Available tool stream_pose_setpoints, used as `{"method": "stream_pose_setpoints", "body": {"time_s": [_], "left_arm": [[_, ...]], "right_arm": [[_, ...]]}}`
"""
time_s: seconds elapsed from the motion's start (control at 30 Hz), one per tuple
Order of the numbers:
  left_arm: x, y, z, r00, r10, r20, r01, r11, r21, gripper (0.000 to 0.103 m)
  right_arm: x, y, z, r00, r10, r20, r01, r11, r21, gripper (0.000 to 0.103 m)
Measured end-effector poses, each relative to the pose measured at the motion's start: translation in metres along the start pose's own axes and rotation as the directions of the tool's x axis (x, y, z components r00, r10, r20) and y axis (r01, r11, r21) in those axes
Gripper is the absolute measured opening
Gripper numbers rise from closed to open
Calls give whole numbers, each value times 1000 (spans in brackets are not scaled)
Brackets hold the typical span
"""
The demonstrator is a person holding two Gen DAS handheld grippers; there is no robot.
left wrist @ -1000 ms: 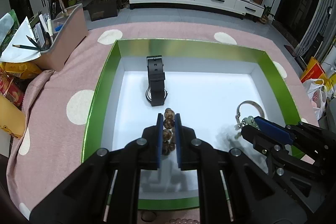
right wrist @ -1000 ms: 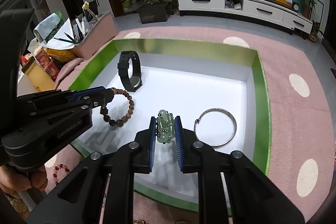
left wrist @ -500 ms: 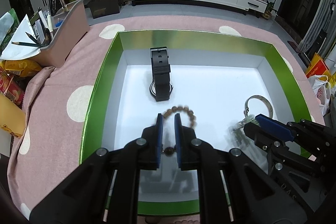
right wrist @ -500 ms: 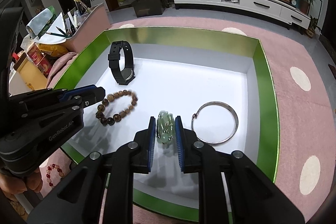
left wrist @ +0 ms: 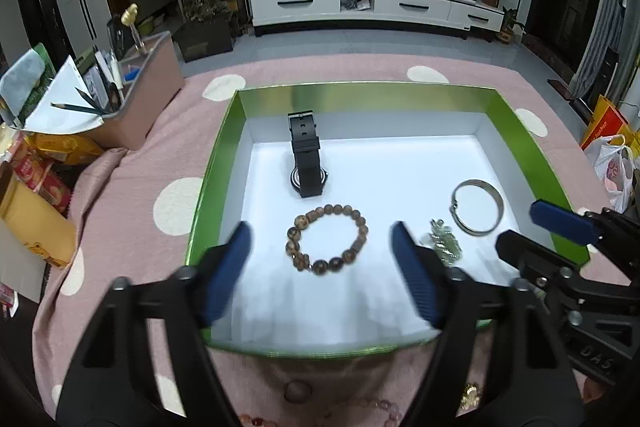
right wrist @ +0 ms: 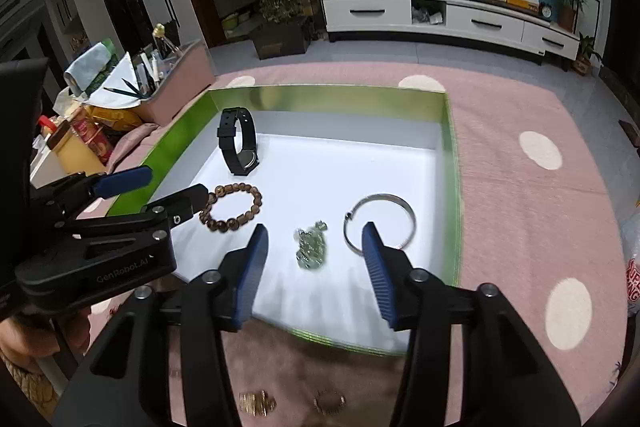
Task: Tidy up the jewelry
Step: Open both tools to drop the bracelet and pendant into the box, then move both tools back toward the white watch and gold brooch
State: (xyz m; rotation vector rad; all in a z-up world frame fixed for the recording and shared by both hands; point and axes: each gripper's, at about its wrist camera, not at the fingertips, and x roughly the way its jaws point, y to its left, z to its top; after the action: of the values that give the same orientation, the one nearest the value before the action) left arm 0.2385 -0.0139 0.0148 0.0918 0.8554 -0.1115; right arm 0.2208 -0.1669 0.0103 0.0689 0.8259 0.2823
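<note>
Jewelry lies flat on the white floor of the green-walled box [left wrist: 224,155]: I see the wooden bead bracelet [left wrist: 326,239] between my left gripper's [left wrist: 320,259] just-spread jaws, untouched, and the green bracelet [right wrist: 311,246] between my right gripper's [right wrist: 314,253] just-parted jaws, released.

- Left tool [left wrist: 320,255]: jaws spread wide, having just been opening, nothing between the pads, angled downward.
- Right tool [right wrist: 316,263]: jaws parted, likewise just opened, gripping nothing, angled downward beside the left tool.
</note>
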Motion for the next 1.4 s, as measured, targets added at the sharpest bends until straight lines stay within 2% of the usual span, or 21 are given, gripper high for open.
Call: {"method": "stream_pose_setpoints", "body": {"time_s": [0.07,0.13,0.27,0.63,0.73,0.87,1.1,1.23,1.4], "left_arm": [[-10,-3,-5,1000,-5,12,4,1000,10,87],[-18,-6,-9,1000,-6,14,6,1000,16,95],[-35,-3,-20,1000,-26,4,26,1000,12,100],[-82,27,-64,998,-62,6,62,993,-99,101],[-94,40,-76,999,-43,8,44,991,-129,101],[-109,63,-94,1000,17,19,-14,983,-183,101],[-119,96,-129,999,36,-12,-38,961,-273,101],[-118,94,-148,999,20,-33,-29,958,-285,101],[-114,74,-167,999,-17,-52,4,970,-242,101]], "right_arm": [[-12,-2,-6,1000,-6,17,6,1000,2,63],[-24,-4,-13,1000,-8,25,8,1000,1,64],[-49,-13,-30,999,-4,46,3,999,34,70],[-106,-29,-74,994,15,104,-26,994,105,70],[-118,-33,-87,994,15,112,-28,992,122,70],[-127,-36,-102,993,8,114,-24,990,140,70],[-134,-48,-127,995,4,98,-22,982,188,70],[-135,-50,-139,996,10,83,-27,978,207,70],[-134,-48,-152,998,18,65,-32,976,214,70]]}}
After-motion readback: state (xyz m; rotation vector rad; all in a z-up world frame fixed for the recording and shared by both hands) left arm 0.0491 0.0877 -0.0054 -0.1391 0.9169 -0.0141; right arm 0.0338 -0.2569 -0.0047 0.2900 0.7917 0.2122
